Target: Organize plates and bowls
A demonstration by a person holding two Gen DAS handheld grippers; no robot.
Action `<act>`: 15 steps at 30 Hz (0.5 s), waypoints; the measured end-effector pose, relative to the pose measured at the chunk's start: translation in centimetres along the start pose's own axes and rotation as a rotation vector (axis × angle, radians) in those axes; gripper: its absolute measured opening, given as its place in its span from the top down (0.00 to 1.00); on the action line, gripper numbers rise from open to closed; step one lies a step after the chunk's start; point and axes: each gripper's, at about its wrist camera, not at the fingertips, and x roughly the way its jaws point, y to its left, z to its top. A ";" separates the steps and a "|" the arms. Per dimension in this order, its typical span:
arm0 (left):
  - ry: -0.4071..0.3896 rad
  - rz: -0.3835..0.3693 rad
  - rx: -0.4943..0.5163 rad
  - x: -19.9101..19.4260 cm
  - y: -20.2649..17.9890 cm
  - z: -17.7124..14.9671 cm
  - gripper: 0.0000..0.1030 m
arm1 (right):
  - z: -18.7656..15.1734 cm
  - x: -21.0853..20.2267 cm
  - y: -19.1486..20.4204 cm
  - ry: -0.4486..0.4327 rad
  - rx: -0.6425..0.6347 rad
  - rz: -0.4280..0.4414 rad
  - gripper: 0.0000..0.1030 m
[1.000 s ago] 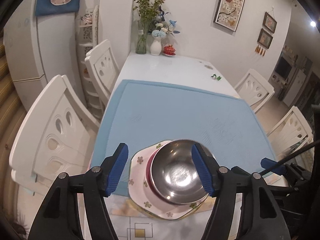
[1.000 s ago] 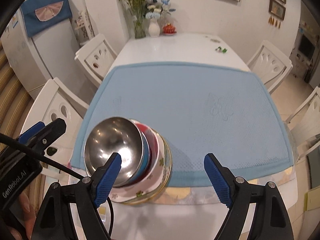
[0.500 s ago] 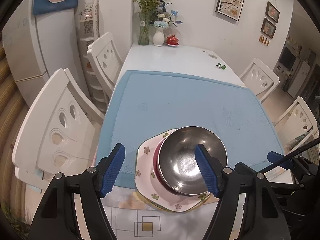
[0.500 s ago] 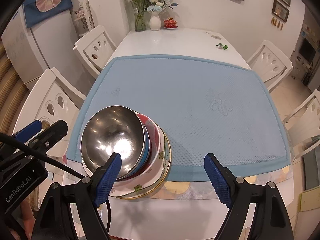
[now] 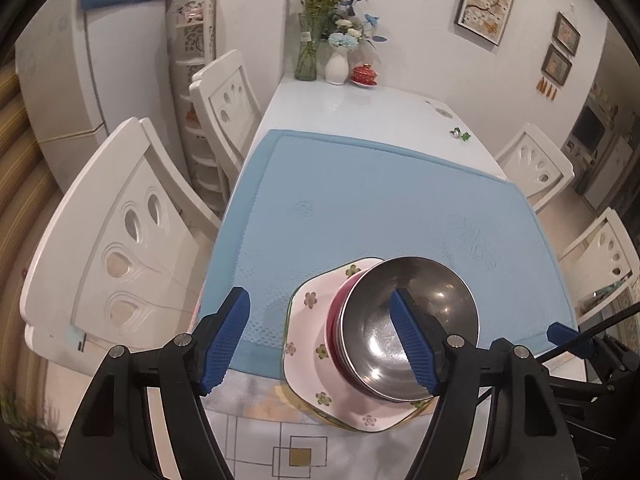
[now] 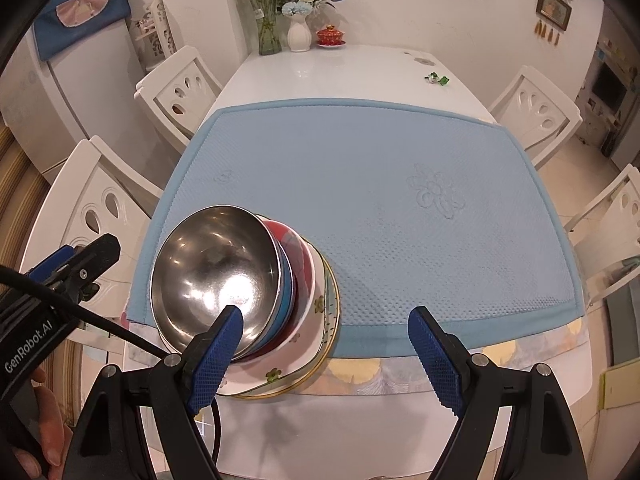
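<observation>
A steel bowl (image 5: 408,320) tops a stack at the near edge of the blue mat (image 5: 380,208). Under it sit a blue bowl (image 6: 286,292), a red bowl (image 5: 334,320) and a pink flowered plate (image 5: 308,332) on a gold-rimmed plate (image 6: 332,300). The steel bowl also shows in the right wrist view (image 6: 216,272). My left gripper (image 5: 324,340) is open and empty above the stack, its right finger over the steel bowl. My right gripper (image 6: 324,356) is open and empty, above and right of the stack.
White chairs (image 5: 116,248) stand on both sides of the white table (image 6: 328,68). Vases with flowers (image 6: 280,12), a red lidded cup (image 6: 330,36) and a small green item (image 6: 438,78) are at the far end. A fridge (image 5: 92,60) stands left.
Both grippers have pulled back and risen a little from the stack; the stack sits lower right in the left wrist view. The stack has not moved.
</observation>
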 end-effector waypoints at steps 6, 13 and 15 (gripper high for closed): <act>-0.002 0.009 0.047 0.1 -0.6 0.1 0.31 | 0.0 0.3 0.2 0.010 0.006 0.000 0.20; -0.001 -0.004 0.052 0.3 -0.4 0.1 0.31 | 0.0 0.5 0.3 0.015 0.012 -0.001 0.20; -0.001 -0.005 0.059 0.3 -0.5 0.1 0.31 | 0.0 0.5 0.3 0.015 0.013 -0.001 0.20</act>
